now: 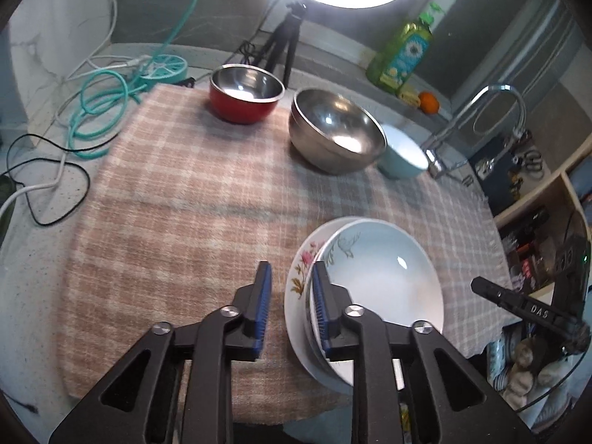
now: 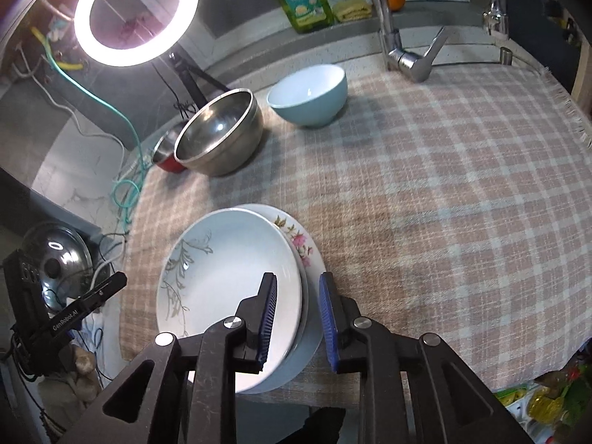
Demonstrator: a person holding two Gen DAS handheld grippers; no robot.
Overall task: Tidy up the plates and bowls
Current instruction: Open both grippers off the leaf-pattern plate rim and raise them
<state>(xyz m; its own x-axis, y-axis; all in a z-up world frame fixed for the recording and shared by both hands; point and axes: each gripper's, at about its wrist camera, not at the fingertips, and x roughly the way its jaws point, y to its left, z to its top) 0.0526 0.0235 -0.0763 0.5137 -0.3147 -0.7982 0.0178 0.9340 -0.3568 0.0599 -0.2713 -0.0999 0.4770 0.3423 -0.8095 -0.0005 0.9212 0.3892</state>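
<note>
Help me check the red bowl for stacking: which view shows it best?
The left wrist view: the red bowl stands whole and unobstructed at the cloth's far edge, its steel inside visible. In the right wrist view only a sliver shows, mostly hidden behind the steel bowl.

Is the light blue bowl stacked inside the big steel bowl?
No, the light blue bowl stands on the checked cloth beside the big steel bowl, not inside it.
</note>
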